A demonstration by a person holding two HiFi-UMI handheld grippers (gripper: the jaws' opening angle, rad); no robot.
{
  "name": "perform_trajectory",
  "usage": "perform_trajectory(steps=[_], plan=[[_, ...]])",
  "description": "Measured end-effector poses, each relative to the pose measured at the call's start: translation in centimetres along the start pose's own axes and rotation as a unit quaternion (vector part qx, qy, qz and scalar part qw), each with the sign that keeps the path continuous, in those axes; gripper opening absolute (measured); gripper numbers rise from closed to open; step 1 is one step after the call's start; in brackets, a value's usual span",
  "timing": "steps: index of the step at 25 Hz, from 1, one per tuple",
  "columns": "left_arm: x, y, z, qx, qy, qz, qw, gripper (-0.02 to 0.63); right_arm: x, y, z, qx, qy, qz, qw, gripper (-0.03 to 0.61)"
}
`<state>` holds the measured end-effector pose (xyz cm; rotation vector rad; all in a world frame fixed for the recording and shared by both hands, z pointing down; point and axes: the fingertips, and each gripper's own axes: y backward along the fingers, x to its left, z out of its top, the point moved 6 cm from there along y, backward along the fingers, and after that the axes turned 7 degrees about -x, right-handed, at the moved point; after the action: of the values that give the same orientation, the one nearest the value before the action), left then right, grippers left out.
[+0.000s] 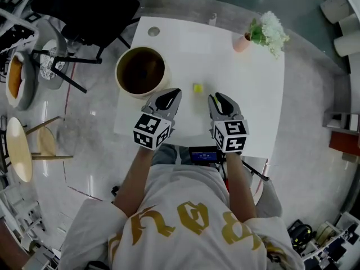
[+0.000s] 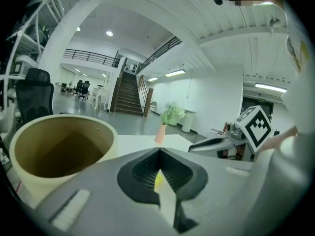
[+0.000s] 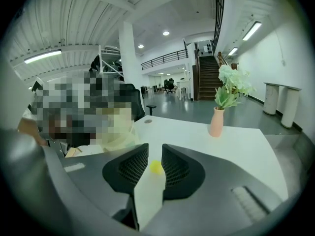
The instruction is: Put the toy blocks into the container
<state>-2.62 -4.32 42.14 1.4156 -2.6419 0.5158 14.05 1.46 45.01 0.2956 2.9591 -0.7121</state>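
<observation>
On the white table (image 1: 247,100), the small yellow toy block (image 1: 198,88) lies at frame centre, just ahead of and between both grippers. The tan round container (image 1: 140,71) stands empty at the table's left edge. The left gripper (image 1: 171,94) has its jaws together on nothing. The right gripper (image 1: 217,98) has its jaws slightly apart, and the block shows through the gap, beyond the tips. A pink vase of flowers (image 1: 243,43) stands at upper right.

On the table (image 1: 191,44), the block (image 1: 198,88) lies right of the container (image 1: 140,72), vase (image 1: 243,43) behind.
</observation>
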Motion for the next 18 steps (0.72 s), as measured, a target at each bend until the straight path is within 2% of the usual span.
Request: perform_trajectory(steps=[8,18], plan=[[-0.8,-1.8,-3.7,0.061,-0.02,-0.01,0.9979,0.0,-2.0,-0.6,-2.7,0.039,-0.005,0.001,0.999,0.123],[-0.4,-3.4,-6.6,0.081,0.003,0.005,0.9967,0.001,-3.4,-2.2,-6.3,0.073,-0.019,0.017,0.997,0.149]])
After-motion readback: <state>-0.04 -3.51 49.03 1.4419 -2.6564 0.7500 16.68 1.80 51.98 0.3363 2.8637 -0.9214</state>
